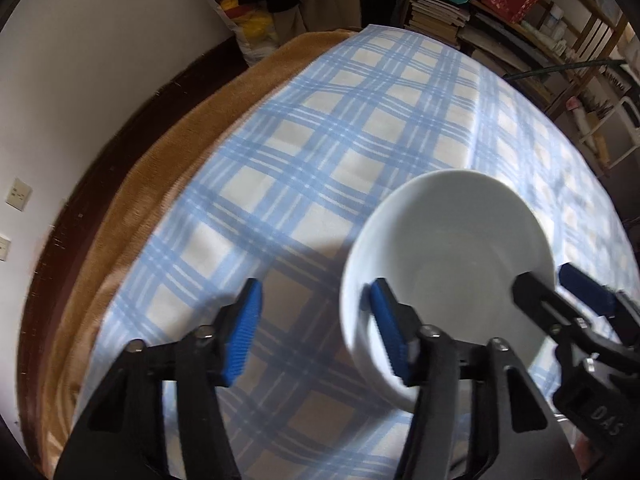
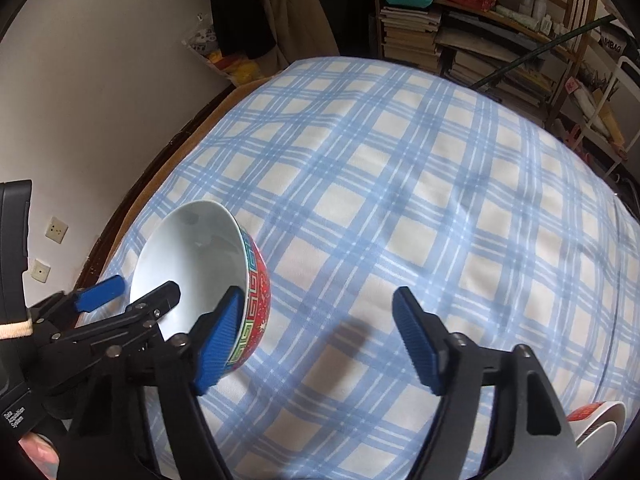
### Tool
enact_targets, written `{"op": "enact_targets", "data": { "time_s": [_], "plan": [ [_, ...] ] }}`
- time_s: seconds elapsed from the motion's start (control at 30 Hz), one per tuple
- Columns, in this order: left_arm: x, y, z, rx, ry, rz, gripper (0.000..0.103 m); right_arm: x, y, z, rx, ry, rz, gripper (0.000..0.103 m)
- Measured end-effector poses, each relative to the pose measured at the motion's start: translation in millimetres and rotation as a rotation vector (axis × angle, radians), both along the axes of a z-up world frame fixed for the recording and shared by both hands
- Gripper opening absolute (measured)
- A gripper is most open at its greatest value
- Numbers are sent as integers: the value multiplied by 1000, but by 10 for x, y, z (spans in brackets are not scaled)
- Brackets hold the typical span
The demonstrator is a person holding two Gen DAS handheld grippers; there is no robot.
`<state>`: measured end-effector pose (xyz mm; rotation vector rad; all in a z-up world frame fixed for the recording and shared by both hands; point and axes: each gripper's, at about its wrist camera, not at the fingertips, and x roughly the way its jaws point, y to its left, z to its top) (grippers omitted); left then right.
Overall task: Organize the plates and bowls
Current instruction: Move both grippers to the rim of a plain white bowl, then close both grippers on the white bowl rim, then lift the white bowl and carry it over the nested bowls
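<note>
In the left wrist view, the left gripper (image 1: 316, 332) has its fingers spread wide. The left pad is over bare checked cloth (image 1: 304, 152); the right pad overlaps the near wall of the bowl (image 1: 448, 240), which sits at 4 o'clock, white inside and blurred. The right gripper (image 1: 556, 286) comes in at 4 o'clock and straddles the bowl's far rim, one finger inside, one outside, with a gap between them. A brown blanket (image 1: 132, 216) edges the cloth at 9 o'clock, and bookshelves (image 1: 500, 24) stand at 1 o'clock. In the right wrist view, the right gripper (image 2: 318, 340) is also wide. Its left pad lies against the tilted bowl (image 2: 192, 256) at 8 o'clock, beside the red patterned outside, and its right pad is over open cloth (image 2: 400, 168). The left gripper (image 2: 140, 292) straddles the bowl's opposite rim. Stacked crockery (image 2: 600, 428) peeks in at 5 o'clock.
</note>
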<state>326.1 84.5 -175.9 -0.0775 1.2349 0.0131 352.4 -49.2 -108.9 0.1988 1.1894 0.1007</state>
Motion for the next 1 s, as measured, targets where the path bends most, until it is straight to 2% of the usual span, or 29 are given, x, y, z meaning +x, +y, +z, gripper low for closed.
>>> {"op": "enact_targets", "data": {
  "time_s": [0.07,0.13,0.2,0.33,0.43,0.6,0.77,1.0],
  "plan": [
    [-6,-16,9,-31,-3,-5,37,3,35,-21,5,8,12,69],
    [-15,-39,21,-64,-4,-16,23,4,64,-31,9,17,23,56],
    [-27,-63,43,-86,-6,-29,17,0,93,-39,17,26,32,45],
    [-67,-145,107,-88,-23,-67,8,-15,96,-76,61,43,26,18],
    [-100,-202,143,-62,-37,-84,8,-33,98,-107,73,49,14,11],
    [-138,-243,190,-40,-40,-65,8,-69,117,-96,57,41,-4,8],
    [-181,-232,228,-68,-32,-55,8,-90,101,-34,39,30,-18,9],
    [-307,-376,422,-58,-77,-89,8,-209,-15,120,37,11,-30,9]
  ]
}}
